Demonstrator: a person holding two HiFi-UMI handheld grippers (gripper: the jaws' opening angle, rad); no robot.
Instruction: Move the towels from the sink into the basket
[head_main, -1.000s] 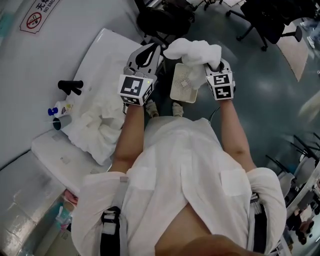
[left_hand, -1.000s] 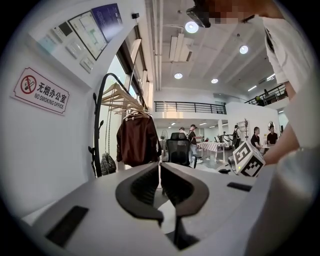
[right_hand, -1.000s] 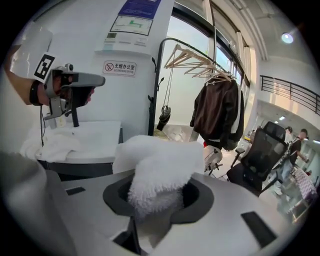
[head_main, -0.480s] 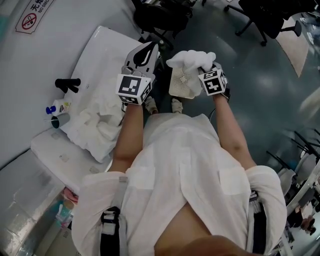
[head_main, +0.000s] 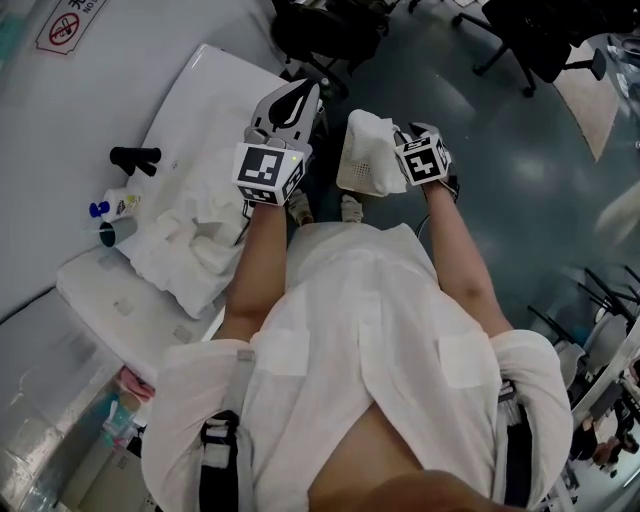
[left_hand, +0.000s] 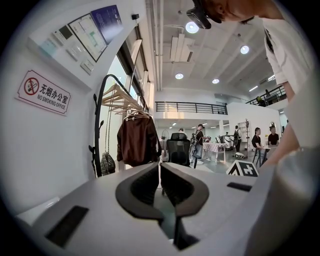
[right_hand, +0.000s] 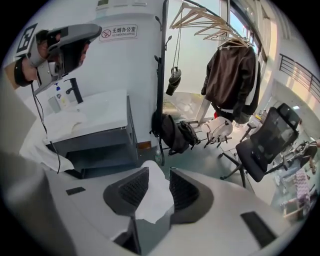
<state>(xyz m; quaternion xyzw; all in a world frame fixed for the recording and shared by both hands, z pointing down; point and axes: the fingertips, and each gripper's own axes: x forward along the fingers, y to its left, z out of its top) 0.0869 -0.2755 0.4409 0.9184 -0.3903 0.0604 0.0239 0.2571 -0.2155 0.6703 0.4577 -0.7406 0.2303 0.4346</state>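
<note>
1. Remaining towels (head_main: 185, 250) are seen heaped in the sink (head_main: 215, 95) at 9 o'clock, so more trips are judged needed.
2. Left gripper (head_main: 296, 100) is held level at 11 o'clock, jaws together and empty, apparently parked clear.
3. Right gripper (head_main: 398, 140) is tilted down at 1 o'clock and clamped on a white towel (head_main: 368, 145).
4. Basket (head_main: 358, 185) is set on the floor beneath, and the towel is draped over it for release.

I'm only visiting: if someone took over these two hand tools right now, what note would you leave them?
Left gripper: fingers closed, nothing in them, held beside the sink.
Right gripper: fingers clamped on a white towel, right above the basket.
Done: this towel is out of the sink, not yet released.
Left: drop it in, then fetch the pile of towels lying in the sink.
</note>
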